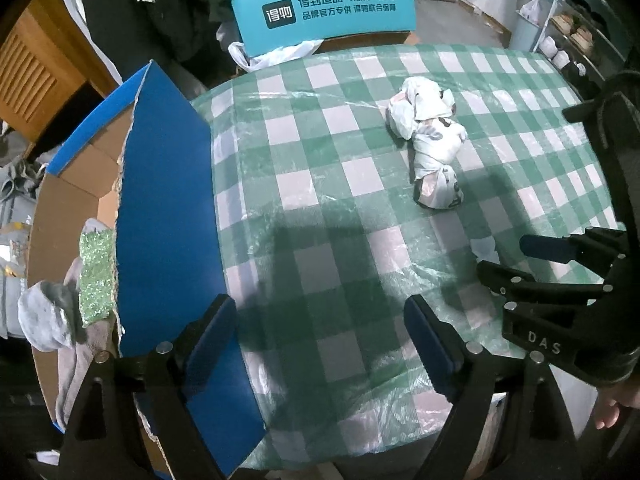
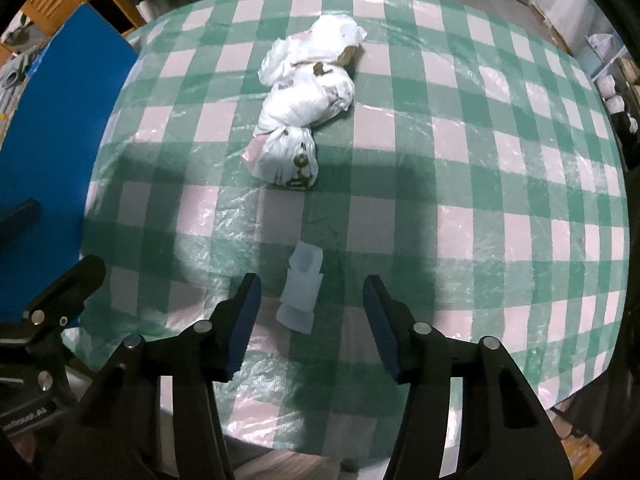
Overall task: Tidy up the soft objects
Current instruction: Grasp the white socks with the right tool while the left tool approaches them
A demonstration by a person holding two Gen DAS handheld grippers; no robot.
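Where box (image 1: 72, 216) gapes — plush (image 1: 60, 312) inside.

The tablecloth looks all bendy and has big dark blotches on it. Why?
In both wrist views the fisheye lens curves the checked tablecloth, so straight squares bow outward. The dark blotches are shadows falling near the open left gripper and open right gripper. The clear plastic cover gives pale glare streaks in the right wrist view.

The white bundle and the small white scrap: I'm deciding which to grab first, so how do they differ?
The bundle is large, puffy and knotted into lumps with brown print; the scrap is small, flat and plain. The bundle lies far out mid-table; the scrap lies just ahead of the open right gripper, between its fingers' line. Both are whitish, resting on the checked cloth, untouched.
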